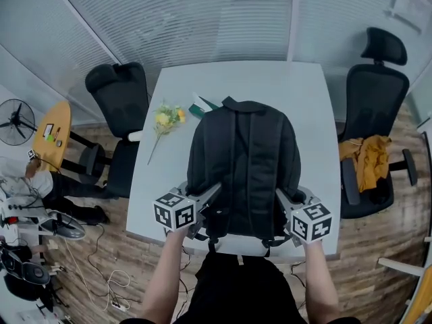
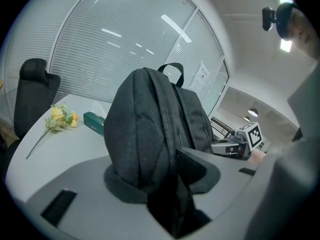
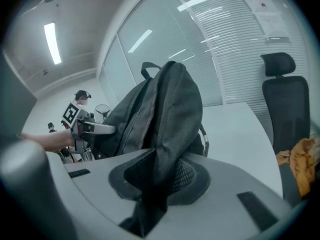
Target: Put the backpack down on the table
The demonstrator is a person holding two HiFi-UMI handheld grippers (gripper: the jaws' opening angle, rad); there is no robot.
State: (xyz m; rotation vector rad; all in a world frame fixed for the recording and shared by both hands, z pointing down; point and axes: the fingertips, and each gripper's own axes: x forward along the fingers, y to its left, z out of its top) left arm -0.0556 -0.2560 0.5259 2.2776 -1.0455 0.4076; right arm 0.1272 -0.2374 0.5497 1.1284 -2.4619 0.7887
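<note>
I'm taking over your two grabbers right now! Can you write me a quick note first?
The left gripper is shut on the backpack, at its left side; the right gripper is shut on its right side.
The backpack stands upright over the near edge of the table; I cannot tell if it rests there. The flowers and green box lie beyond it.
Done: carried to the table.
To do: lower it fully, then open the fingers.

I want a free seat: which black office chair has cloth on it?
The right black office chair, holding orange cloth; the left chair has none.
</note>
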